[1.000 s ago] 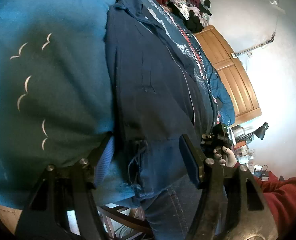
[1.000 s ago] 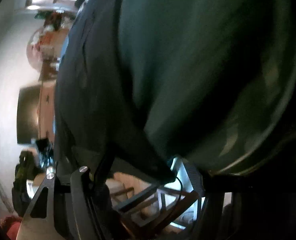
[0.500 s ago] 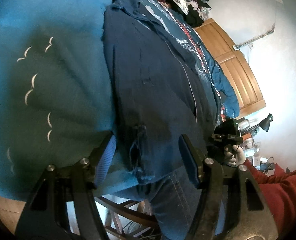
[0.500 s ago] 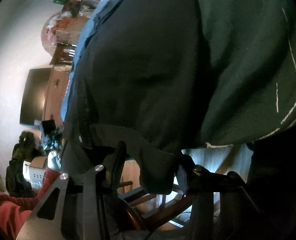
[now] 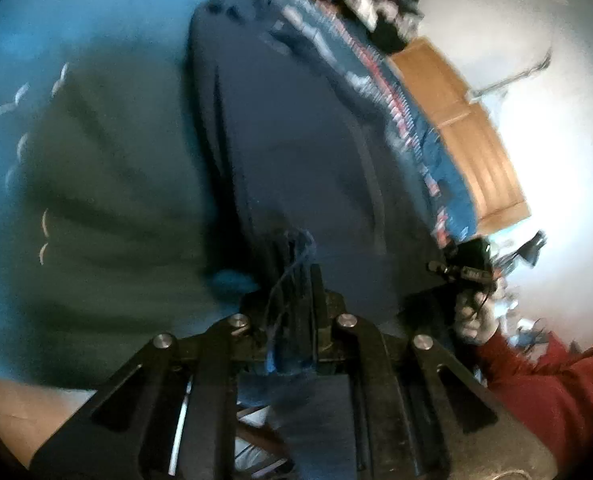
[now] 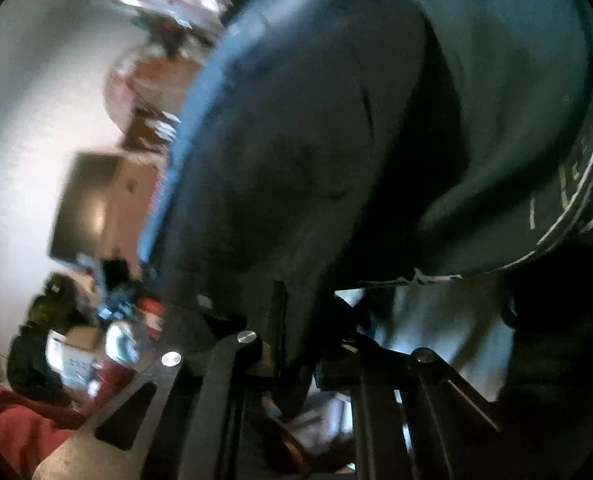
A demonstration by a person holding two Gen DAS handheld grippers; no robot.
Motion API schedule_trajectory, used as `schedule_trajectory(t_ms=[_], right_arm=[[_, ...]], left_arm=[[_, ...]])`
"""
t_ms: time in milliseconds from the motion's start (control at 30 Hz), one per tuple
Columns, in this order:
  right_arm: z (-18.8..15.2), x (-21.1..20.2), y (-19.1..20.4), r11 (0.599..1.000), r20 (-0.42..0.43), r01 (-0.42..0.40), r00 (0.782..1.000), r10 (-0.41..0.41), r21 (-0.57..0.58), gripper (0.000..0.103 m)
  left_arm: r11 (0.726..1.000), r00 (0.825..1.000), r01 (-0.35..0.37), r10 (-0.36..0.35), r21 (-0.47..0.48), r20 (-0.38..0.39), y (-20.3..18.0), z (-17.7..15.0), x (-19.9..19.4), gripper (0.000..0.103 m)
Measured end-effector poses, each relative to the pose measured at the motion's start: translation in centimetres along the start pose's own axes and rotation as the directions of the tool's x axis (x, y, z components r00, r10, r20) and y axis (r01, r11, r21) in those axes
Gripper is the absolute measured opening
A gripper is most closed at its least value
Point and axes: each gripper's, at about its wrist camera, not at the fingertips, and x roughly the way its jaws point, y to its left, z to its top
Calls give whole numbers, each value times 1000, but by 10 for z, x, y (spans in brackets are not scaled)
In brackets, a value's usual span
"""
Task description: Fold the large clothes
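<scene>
A dark navy garment (image 5: 296,152) lies over a teal cloth (image 5: 76,160) printed with small white birds. My left gripper (image 5: 292,280) is shut on the navy garment's frayed near edge, and threads hang between the pads. In the right wrist view the same navy garment (image 6: 288,168) fills the middle, blurred. My right gripper (image 6: 296,312) is shut on its lower edge, with the dark fabric pinched between the two fingers. The other gripper and a gloved hand (image 5: 472,280) show at the right of the left wrist view.
A wooden cabinet (image 5: 464,128) stands against the white wall behind the table. A pile of clothes (image 5: 376,4) lies at the far end. A red sleeve (image 5: 544,392) is at the lower right. Chair rungs (image 5: 256,440) show below the table edge. A dark screen (image 6: 84,208) hangs on the wall.
Both grippers were open around the navy garment's edge; now both have shut on it. The views are blurred from motion.
</scene>
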Motion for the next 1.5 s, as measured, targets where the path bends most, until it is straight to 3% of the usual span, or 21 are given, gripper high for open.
schedule_trajectory(t_ms=[100, 333, 533, 633, 833, 1000, 1167, 1233, 1333, 1400, 1500], right_arm=[[6, -30, 19, 998, 76, -59, 995, 59, 0, 13], [26, -59, 37, 984, 172, -171, 972, 160, 53, 13], [20, -57, 37, 990, 158, -119, 982, 106, 77, 13], [13, -56, 32, 991, 144, -100, 986, 87, 84, 13], [23, -66, 39, 990, 159, -121, 981, 109, 67, 13], [84, -77, 65, 989, 201, -149, 969, 144, 9, 13], [189, -55, 90, 992, 189, -109, 975, 119, -65, 13], [235, -37, 90, 993, 182, -91, 978, 102, -72, 13], [285, -8, 76, 996, 152, -86, 984, 90, -33, 13], [298, 13, 62, 998, 116, -67, 991, 66, 0, 13], [291, 27, 47, 999, 75, -53, 996, 52, 11, 13]], left_arm=[[996, 989, 88, -87, -3, 118, -17, 13, -26, 10], [979, 946, 201, -201, 25, 254, -42, 47, -47, 10], [970, 932, 234, -243, 65, 269, -51, 59, -45, 10], [969, 934, 238, -247, 67, 260, -53, 57, -41, 10], [960, 915, 277, -275, 37, 293, -46, 65, -41, 10], [962, 898, 270, -261, 24, 353, -44, 110, -40, 10], [972, 884, 233, -215, 7, 415, -34, 188, -35, 10], [976, 889, 219, -201, 3, 412, -31, 223, -23, 10], [994, 938, 113, -111, 12, 328, -30, 253, 6, 10], [995, 958, 92, -97, 28, 270, -30, 256, 20, 10], [997, 979, 29, -42, 65, 199, -30, 240, 31, 13]])
